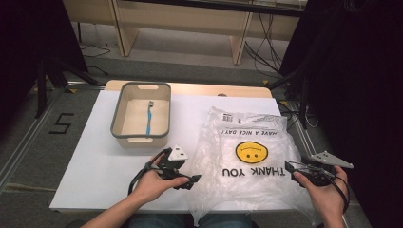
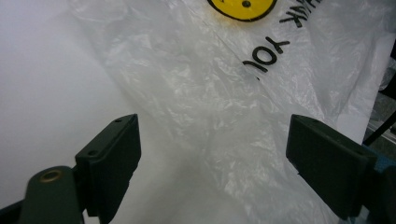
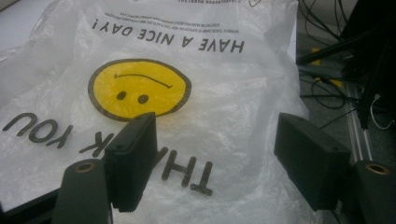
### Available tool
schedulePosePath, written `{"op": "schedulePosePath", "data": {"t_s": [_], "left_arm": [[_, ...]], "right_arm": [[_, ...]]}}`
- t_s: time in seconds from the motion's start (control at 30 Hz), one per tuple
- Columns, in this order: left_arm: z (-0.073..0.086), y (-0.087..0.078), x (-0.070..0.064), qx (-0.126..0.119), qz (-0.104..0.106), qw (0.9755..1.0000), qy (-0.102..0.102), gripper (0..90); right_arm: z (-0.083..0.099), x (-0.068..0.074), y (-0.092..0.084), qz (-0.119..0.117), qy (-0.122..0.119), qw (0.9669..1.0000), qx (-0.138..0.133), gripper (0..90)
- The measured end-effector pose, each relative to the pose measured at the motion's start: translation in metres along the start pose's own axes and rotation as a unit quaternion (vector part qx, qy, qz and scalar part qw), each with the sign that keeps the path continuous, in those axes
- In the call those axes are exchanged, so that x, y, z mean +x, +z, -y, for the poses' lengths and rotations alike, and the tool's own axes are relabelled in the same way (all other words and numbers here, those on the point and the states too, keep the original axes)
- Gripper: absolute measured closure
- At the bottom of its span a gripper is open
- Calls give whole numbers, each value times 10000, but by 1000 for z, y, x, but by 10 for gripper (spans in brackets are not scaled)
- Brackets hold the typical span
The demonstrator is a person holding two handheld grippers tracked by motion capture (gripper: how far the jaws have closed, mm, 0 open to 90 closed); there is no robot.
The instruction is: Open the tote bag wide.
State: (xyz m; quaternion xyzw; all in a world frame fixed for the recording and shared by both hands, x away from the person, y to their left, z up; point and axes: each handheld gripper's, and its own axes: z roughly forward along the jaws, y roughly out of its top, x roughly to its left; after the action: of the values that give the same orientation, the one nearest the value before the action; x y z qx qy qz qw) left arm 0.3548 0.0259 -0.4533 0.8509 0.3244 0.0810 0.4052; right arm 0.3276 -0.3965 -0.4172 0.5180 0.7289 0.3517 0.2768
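Lying between both hand-held grippers (image 1: 192,180): plastic bag (image 1: 247,156).

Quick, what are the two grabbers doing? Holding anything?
Left gripper: open, holding nothing, at the plastic bag.
Right gripper: open, holding nothing, over the bag.

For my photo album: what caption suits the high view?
Two handheld grippers, left and right, flank a smiley plastic bag; toothbrush in bin.
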Motion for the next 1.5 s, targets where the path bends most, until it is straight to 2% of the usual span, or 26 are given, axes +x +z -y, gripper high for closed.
{"op": "schedulePosePath", "data": {"t_s": [0.2,0.27,0.43,0.5,0.67,0.77,0.93,1.13,1.5], "left_arm": [[3,26,-13,523,68,9985,161,170],[5,28,-13,647,-54,9977,201,190],[11,33,-10,819,-279,9960,241,362],[12,33,-9,791,-360,9956,349,437],[12,32,-11,744,-396,9957,388,607],[12,33,-16,717,-497,9949,513,717],[10,35,-19,759,-475,9944,554,886],[8,30,-12,861,-350,9949,398,897],[5,17,8,699,-544,9959,194,898]], "right_arm": [[2,0,3,-13,8,10000,94,308],[3,0,3,-40,7,9999,101,308],[4,-1,3,-16,53,9999,143,308],[4,-1,4,-25,43,9999,144,308],[3,1,4,-82,82,9998,153,310],[3,2,5,-101,47,9999,131,311],[4,2,4,-93,83,9998,166,313],[5,1,4,-94,66,9998,179,318],[6,-1,4,-58,111,9996,240,324]]}}
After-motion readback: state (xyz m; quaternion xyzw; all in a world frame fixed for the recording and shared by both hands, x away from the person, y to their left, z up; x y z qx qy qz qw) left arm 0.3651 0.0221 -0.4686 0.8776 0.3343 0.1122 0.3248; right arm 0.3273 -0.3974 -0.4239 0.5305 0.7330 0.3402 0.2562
